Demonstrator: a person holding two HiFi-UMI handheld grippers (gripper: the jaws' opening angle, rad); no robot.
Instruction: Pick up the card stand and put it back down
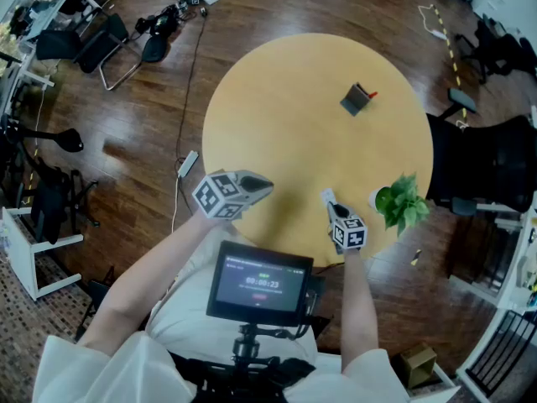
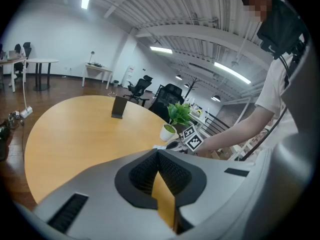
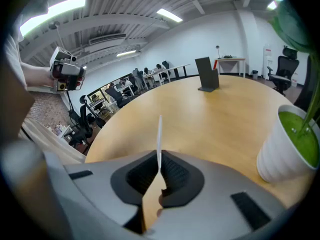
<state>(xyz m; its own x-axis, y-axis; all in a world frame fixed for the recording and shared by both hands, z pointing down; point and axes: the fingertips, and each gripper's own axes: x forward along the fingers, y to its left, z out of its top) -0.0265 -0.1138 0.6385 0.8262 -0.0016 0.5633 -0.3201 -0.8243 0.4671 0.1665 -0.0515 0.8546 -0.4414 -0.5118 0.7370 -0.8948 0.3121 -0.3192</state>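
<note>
The card stand (image 1: pixel 358 99) is a small dark grey holder with a red bit at its side, standing upright on the far right of the round yellow table (image 1: pixel 285 116). It also shows as a dark upright in the right gripper view (image 3: pixel 207 75) and the left gripper view (image 2: pixel 119 107). My right gripper (image 1: pixel 329 200) is over the near table edge, well short of the stand, shut on a thin white card (image 3: pixel 159 134) seen edge-on. My left gripper (image 1: pixel 265 185) hovers over the near left part of the table, its jaws (image 2: pixel 158 155) shut with nothing between them.
A potted green plant (image 1: pixel 401 201) in a white pot (image 3: pixel 287 144) stands at the table's near right edge, close beside my right gripper. A black office chair (image 1: pixel 491 162) sits right of the table. More chairs (image 1: pixel 101 40) and cables lie on the wooden floor at left.
</note>
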